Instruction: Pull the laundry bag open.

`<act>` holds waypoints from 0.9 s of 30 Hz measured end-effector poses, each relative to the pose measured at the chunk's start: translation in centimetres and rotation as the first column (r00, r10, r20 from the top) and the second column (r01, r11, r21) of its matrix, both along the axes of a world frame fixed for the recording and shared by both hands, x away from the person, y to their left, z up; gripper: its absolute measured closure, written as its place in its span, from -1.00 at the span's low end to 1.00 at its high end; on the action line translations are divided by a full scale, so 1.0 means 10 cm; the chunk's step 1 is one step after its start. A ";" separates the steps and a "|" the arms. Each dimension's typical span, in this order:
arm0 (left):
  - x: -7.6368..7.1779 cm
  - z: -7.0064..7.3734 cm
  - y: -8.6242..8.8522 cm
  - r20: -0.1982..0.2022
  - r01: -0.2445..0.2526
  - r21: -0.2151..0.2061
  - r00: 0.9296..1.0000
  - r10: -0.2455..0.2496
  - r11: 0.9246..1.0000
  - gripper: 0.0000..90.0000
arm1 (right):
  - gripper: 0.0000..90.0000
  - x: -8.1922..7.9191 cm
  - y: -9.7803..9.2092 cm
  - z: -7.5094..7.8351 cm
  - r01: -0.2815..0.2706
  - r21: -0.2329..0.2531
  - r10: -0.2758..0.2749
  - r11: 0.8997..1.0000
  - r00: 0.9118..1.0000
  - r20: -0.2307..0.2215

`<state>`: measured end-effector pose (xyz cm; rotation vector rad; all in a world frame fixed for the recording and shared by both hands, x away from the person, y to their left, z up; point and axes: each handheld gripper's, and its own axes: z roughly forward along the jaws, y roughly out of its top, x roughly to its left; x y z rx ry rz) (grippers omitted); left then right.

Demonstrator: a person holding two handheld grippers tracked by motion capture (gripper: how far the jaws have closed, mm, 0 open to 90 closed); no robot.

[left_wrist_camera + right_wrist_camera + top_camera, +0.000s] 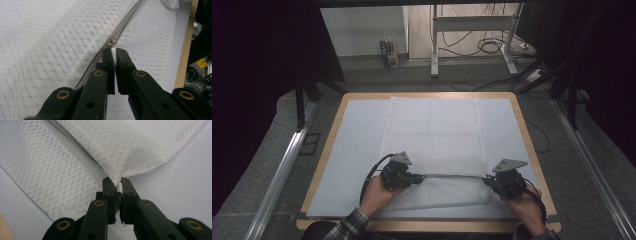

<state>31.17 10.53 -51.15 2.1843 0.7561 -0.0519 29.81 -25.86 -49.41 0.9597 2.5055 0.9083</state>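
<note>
On pale blue sheet point(357, 150) covering the wooden table point(532, 145): white diamond-mesh zip bag point(434, 135), flat, rectangular. Left gripper point(114, 51) jaws pinched on white zipper pull tab point(113, 53) behind metal slider point(112, 42). Right gripper point(117, 181) jaws clamped on bag corner.

The mesh bag point(50, 45) is white open-weave cloth, matt and rough, with a dull grey metal zipper point(113, 42) along it. Under the bag lies a smooth, pale matt sheet point(357, 130), and around that sheet shows the table point(522, 117) edge of light wood
</note>
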 end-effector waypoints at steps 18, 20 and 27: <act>-0.06 0.00 0.21 -0.004 -0.039 0.010 0.999 0.039 0.999 0.95 | 0.86 0.00 0.00 0.00 0.001 -0.001 -0.001 1.000 1.000 -0.003; -0.07 0.00 0.23 -0.006 -0.044 0.011 0.999 0.044 0.999 0.95 | 0.86 0.00 0.00 0.00 -0.001 0.002 0.001 1.000 1.000 -0.004; -0.09 0.00 0.30 -0.006 -0.058 0.016 0.998 0.058 0.998 0.95 | 0.86 0.00 -0.01 0.00 -0.003 -0.003 0.003 1.000 1.000 0.000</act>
